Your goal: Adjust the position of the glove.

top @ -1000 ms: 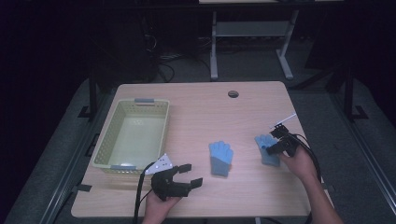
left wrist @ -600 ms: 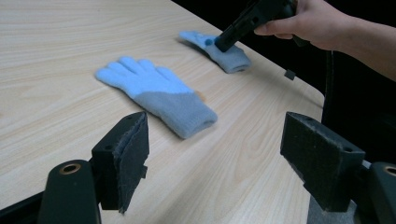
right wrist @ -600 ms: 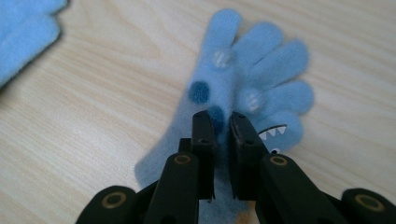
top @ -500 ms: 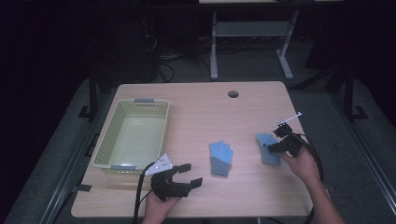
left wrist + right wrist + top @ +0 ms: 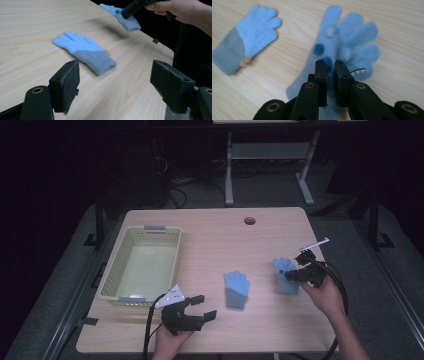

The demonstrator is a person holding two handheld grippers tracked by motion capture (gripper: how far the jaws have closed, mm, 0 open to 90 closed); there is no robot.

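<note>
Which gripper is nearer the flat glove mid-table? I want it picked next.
Left. The left gripper sits open just short of the flat glove, while the right gripper is farther off, shut on the other glove.

Two blue gloves are counted: one glove (image 5: 236, 290) lying flat mid-desk, and a second glove (image 5: 286, 276) toward the right side. One pale green basket (image 5: 111, 277) is counted on the desk (image 5: 215, 235). Two handheld grippers are counted, a left gripper (image 5: 204, 307) and a right gripper (image 5: 289, 275).
</note>
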